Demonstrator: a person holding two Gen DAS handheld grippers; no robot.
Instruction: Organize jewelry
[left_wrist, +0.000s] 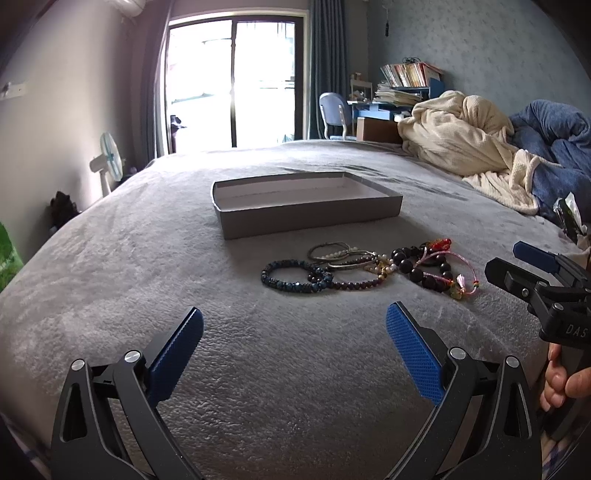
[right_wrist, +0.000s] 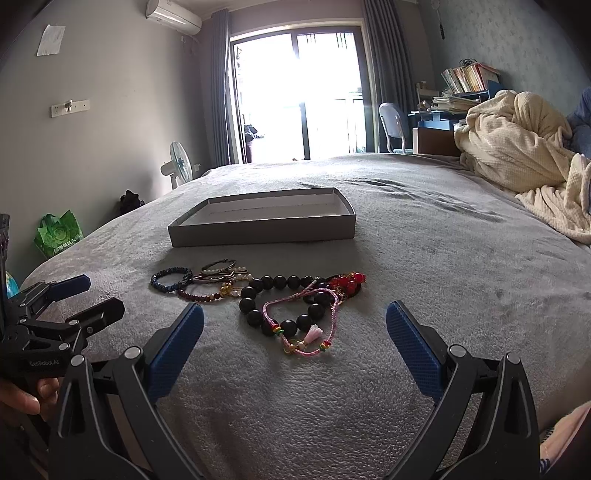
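- Left gripper (left_wrist: 294, 328) hovers low over the grey bed blanket (left_wrist: 110, 266), jaws spread wide, nothing between them.
- Right gripper (right_wrist: 294, 326) likewise: jaws released, held just short of the pile.
- The jewelry sits in a loose cluster on the bed: blue bead bracelet (left_wrist: 291, 280), dark-bead bracelet (right_wrist: 280, 299) tangled with a pink cord bracelet (right_wrist: 301, 325) (tassel included), red beads (right_wrist: 349, 282).
- Beyond it, the shallow grey box (left_wrist: 310, 212) lies open.
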